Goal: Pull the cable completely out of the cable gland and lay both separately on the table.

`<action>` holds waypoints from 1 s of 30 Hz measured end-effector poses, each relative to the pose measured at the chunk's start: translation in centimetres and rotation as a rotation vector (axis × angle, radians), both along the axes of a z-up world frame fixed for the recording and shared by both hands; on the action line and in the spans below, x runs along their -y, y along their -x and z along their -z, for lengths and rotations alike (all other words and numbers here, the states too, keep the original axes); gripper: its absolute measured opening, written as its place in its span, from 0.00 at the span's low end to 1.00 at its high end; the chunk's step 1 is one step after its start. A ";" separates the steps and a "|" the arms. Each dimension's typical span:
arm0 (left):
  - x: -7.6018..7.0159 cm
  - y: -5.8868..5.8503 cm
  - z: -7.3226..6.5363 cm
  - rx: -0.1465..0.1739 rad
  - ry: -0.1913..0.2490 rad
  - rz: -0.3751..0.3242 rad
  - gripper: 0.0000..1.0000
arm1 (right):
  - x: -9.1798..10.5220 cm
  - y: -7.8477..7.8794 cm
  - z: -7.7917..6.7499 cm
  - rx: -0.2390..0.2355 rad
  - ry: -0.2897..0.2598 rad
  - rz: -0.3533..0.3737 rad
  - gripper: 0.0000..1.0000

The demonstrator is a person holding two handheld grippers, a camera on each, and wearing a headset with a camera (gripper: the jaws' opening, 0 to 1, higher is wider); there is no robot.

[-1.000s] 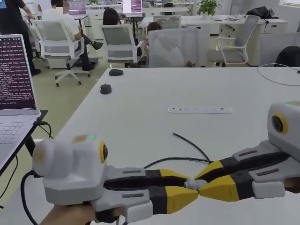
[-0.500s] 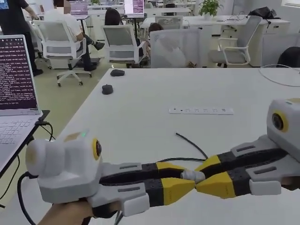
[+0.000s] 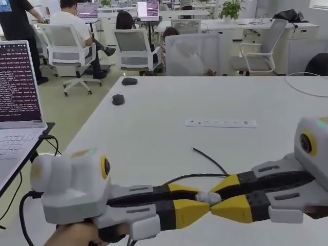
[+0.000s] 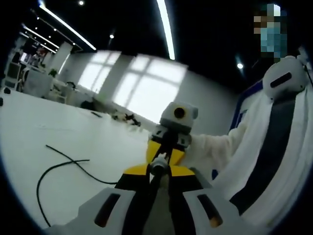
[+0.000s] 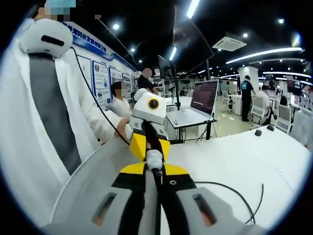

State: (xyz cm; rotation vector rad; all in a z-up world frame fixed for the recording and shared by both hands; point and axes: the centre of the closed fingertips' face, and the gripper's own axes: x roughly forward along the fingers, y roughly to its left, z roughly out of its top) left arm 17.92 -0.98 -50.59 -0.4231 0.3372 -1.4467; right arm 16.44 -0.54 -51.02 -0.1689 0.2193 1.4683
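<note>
Two claws pinch one little plug

The left gripper (image 3: 204, 201) and right gripper (image 3: 216, 201) both squeeze the small white cable gland (image 3: 207, 197), at six o'clock above the table (image 3: 154, 118). It looks hard and light. The black cable (image 3: 210, 160) looks bendy, so grab it beside the gland. The head view shows its loose end toward twelve o'clock; the left gripper view shows the gland's round end.

cable (image 3: 204, 157) blk | gland (image 3: 207, 197) wht | L claw (image 3: 203, 199), R claw (image 3: 216, 200) ylw/blk
</note>
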 end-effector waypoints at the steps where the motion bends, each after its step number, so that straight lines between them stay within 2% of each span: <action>1: -0.1 -0.1 0.1 0.002 -0.003 0.005 0.13 | 0.0 0.1 0.1 -0.007 0.005 -0.002 0.10; 5: 0.0 -0.1 0.1 -0.037 0.013 0.012 0.13 | 0.0 0.0 0.0 0.047 0.010 0.003 0.10; 7: 0.0 -0.1 0.3 -0.058 0.009 0.018 0.13 | 0.1 -0.1 0.1 0.122 0.036 -0.008 0.10; 8: 0.0 -0.1 0.4 -0.090 0.014 0.022 0.13 | 0.1 -0.2 0.1 0.173 0.042 -0.011 0.10; 10: 0.0 -0.2 0.5 -0.102 0.013 0.024 0.13 | 0.0 -0.2 0.3 0.235 0.061 -0.019 0.10; 11: 0.0 -0.1 0.6 -0.128 0.013 0.026 0.13 | 0.0 -0.3 0.3 0.268 0.069 -0.021 0.10; 13: 0.0 -0.1 0.7 -0.144 0.017 0.032 0.13 | -0.1 -0.2 0.4 0.348 0.076 -0.042 0.10; 14: 0.0 0.0 0.7 -0.141 0.014 0.031 0.13 | 0.0 -0.2 0.5 0.337 0.076 -0.043 0.10; 15: 0.0 0.1 0.8 -0.125 0.004 0.029 0.13 | 0.0 -0.2 0.6 0.303 0.072 -0.036 0.10; 18: 0.0 0.2 0.6 -0.095 0.002 0.022 0.13 | 0.0 -0.3 0.6 0.305 0.054 -0.027 0.11; 19: 0.0 0.2 0.5 -0.090 0.005 0.025 0.13 | 0.1 -0.3 0.4 0.295 0.036 -0.029 0.12; 20: 0.0 0.3 0.3 -0.066 0.010 0.025 0.13 | 0.1 -0.3 0.3 0.281 0.026 -0.026 0.12; 21: 0.1 0.2 0.1 -0.041 0.013 0.020 0.14 | 0.1 -0.3 0.2 0.242 0.017 -0.015 0.12; 22: 0.1 0.4 0.0 -0.018 0.011 0.025 0.14 | 0.3 -0.3 0.4 0.154 0.018 -0.009 0.13; 23: 0.1 0.6 -0.1 0.005 0.010 0.032 0.14 | 0.4 -0.2 0.4 0.104 0.013 -0.006 0.14; 24: 0.2 0.5 -0.5 0.071 0.015 0.019 0.14 | 0.6 -0.6 0.4 0.084 0.004 0.011 0.18; 25: 0.2 0.5 -0.5 0.090 0.016 0.012 0.14 | 0.8 -0.8 0.1 0.078 -0.019 0.022 0.24; 27: 0.3 0.7 -0.6 0.133 0.007 0.017 0.14 | 1.2 -0.6 -0.5 -0.059 -0.078 0.017 0.26; 28: 0.4 0.7 -0.5 0.169 -0.010 0.011 0.14 | 1.5 -0.6 -0.7 -0.177 -0.116 0.027 0.29; 30: 0.7 1.1 0.0 0.201 -0.044 0.032 0.14 | 1.8 -0.7 -1.1 -0.259 -0.168 0.031 0.32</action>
